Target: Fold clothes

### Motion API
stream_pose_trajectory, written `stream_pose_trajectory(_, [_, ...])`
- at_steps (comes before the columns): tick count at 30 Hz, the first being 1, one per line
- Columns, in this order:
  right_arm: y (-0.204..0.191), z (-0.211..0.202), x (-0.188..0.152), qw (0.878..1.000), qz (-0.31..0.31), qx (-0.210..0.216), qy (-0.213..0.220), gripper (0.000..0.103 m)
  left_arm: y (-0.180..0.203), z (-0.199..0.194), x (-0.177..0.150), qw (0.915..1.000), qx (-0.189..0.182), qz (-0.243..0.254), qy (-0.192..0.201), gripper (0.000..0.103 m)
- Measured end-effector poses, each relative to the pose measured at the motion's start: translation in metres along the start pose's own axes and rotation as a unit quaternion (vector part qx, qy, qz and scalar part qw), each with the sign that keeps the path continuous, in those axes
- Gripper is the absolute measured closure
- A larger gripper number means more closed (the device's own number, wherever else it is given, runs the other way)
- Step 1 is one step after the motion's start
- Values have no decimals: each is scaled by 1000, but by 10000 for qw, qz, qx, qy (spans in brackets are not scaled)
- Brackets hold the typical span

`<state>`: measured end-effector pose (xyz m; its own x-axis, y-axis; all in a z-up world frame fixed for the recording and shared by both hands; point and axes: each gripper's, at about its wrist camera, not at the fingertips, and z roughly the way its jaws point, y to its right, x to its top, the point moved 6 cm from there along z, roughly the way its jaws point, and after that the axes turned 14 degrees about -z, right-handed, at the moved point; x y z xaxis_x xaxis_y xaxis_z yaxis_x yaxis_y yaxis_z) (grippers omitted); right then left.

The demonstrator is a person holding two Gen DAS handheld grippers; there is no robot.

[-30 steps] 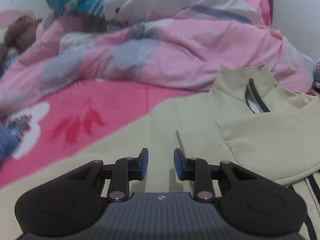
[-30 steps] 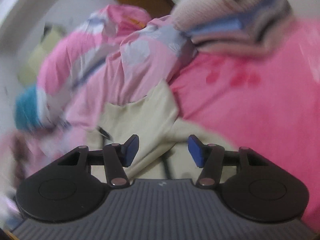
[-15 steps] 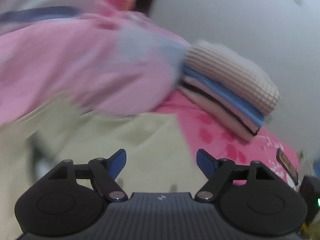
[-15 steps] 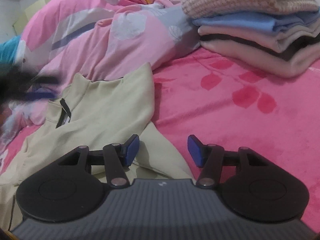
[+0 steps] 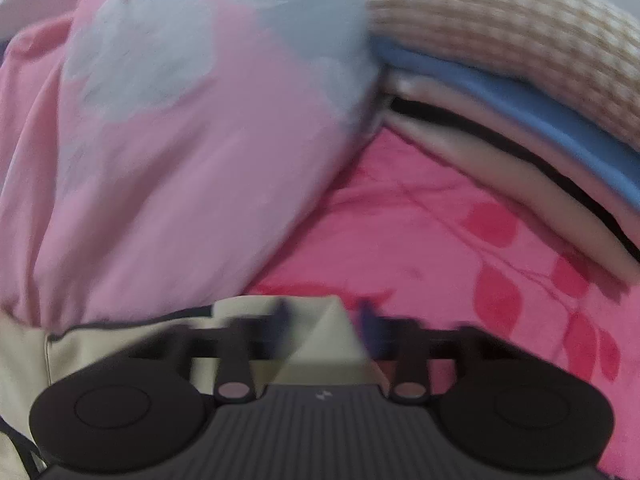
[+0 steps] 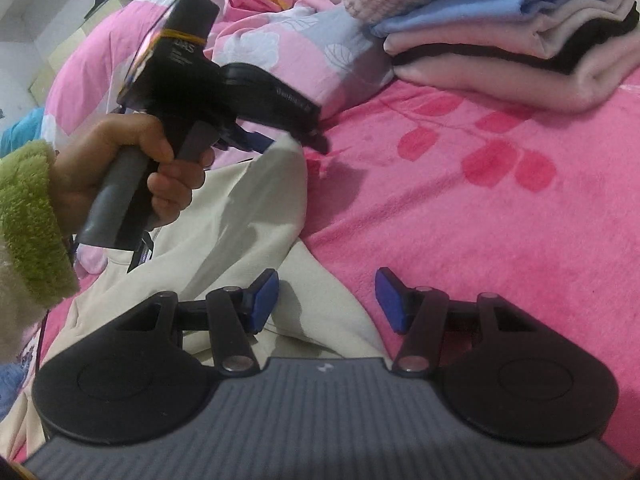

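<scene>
A cream zip jacket (image 6: 240, 232) lies spread on the pink bedsheet (image 6: 480, 220). One pointed corner of the jacket (image 5: 330, 332) stands between the blurred blue fingertips of my left gripper (image 5: 324, 320). They are half closed around it, and the blur hides whether they pinch it. From the right wrist view, a hand (image 6: 132, 160) in a green fuzzy sleeve holds the left gripper (image 6: 318, 140) with its tips at that raised corner. My right gripper (image 6: 326, 304) is open low over a folded edge of the jacket, nothing between its pads.
A stack of folded clothes (image 6: 500, 32) sits at the back right, also close ahead in the left wrist view as the stack (image 5: 500, 92). A rumpled pink floral duvet (image 5: 180, 160) is piled behind the jacket. Bare pink sheet lies to the right.
My left gripper swung right to the jacket's far corner and its fingers narrowed from wide open. The hand holding it came into the right wrist view. My right gripper stayed open, almost still.
</scene>
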<state>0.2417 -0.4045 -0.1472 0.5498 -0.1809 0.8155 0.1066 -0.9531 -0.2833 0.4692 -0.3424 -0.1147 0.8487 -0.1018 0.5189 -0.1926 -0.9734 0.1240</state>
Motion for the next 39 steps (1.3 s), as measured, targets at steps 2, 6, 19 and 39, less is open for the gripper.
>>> stream_pose_trajectory(2, [0,0,0,10000,2,-3,2,49,-11,-10,1,9993,-256,-239,127,97])
stream_pose_trajectory(6, [2,-1,0,10000,86,26,20,50,-38,-45,3,9897,-1007,-737,706,97])
stream_pose_trajectory(19, [14,-3,-4,9988,473,-102,0,67,-92,-25,-17,9727,-1566,-1458,898,93])
stream_pose_trajectory(39, [15,-1,-5,9987,485,-123,0,69,-117,-48,-46,9823,-1546,-733,767,45])
